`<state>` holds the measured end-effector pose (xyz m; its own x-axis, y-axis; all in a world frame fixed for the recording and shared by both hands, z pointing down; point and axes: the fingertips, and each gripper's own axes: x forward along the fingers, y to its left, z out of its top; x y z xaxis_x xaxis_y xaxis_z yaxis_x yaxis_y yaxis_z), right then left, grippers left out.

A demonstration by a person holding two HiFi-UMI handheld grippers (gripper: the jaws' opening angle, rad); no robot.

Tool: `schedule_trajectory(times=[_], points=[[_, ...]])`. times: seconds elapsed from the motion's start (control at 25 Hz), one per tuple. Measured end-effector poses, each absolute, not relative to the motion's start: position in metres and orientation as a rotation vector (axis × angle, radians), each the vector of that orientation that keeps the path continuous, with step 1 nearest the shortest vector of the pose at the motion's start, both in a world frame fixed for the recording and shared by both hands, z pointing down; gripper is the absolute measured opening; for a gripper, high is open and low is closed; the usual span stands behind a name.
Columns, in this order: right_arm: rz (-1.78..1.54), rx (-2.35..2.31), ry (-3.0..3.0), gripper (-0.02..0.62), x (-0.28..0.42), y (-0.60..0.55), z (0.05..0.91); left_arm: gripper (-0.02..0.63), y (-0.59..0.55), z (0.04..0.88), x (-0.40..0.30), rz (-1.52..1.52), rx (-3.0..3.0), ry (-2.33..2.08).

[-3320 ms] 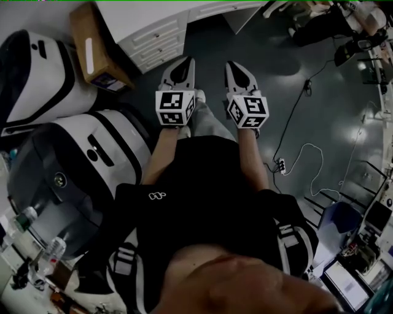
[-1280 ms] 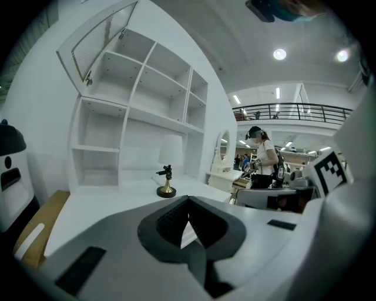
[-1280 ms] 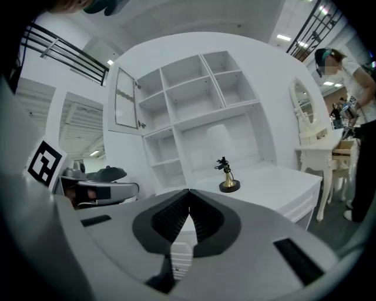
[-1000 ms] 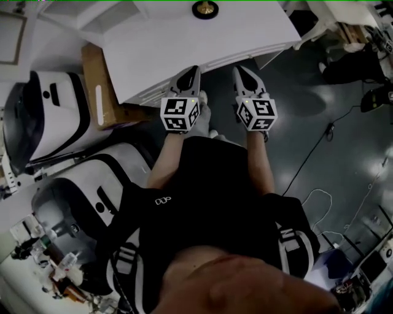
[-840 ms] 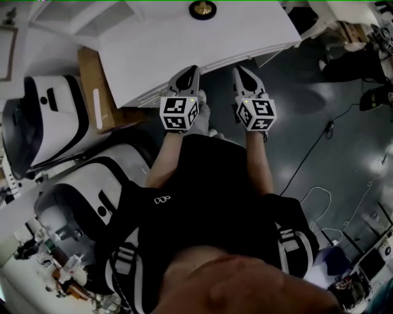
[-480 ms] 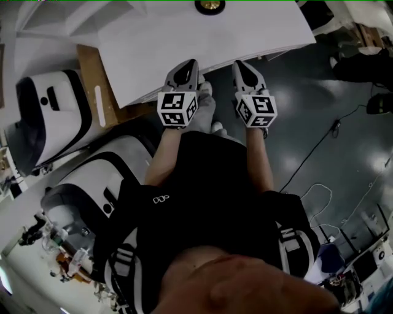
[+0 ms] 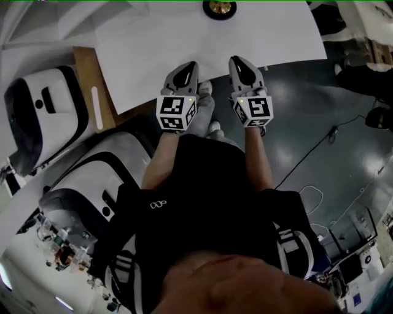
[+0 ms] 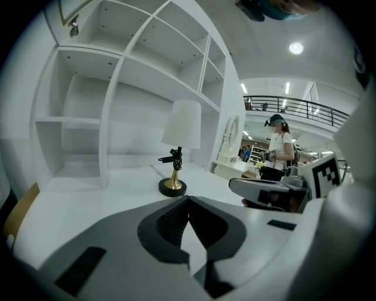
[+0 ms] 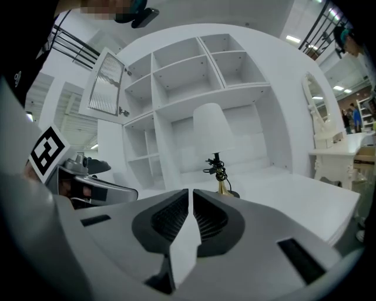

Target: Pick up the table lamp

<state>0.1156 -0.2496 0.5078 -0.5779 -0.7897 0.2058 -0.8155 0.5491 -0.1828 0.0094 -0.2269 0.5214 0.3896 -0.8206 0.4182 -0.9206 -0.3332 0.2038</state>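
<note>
The table lamp (image 8: 180,141) stands upright on a white desk (image 8: 88,200), with a white shade, a thin stem wrapped in black cord and a round brass base (image 7: 220,8). It also shows ahead in the right gripper view, lamp (image 9: 215,147). My left gripper (image 8: 188,201) is shut and empty, short of the lamp. My right gripper (image 9: 191,193) is shut too, with nothing between its jaws. In the head view, the left gripper (image 7: 186,66) and right gripper (image 7: 238,61) hover side by side over the desk's (image 7: 159,49) near edge, well apart from the lamp.
White open shelving (image 8: 117,100) rises behind the lamp. Two large white-and-black cases (image 7: 43,116) and a cardboard box (image 7: 92,86) lie left of the desk. Cables (image 7: 319,153) trail over the dark floor at the right. A person (image 8: 281,147) stands far off.
Both grippers have moved forward, their tips now over the desk's near edge. The desk and lamp base have slid a little rightward in the head view. Both jaws stayed shut.
</note>
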Motion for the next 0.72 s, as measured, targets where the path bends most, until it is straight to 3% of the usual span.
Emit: schedule_trajectory(times=[0.72], points=[[0.367, 1.386, -2.629, 0.139, 0.091, -0.385, 0.57, 0.011, -0.306, 0.567, -0.029, 0.446, 2.19, -1.461]])
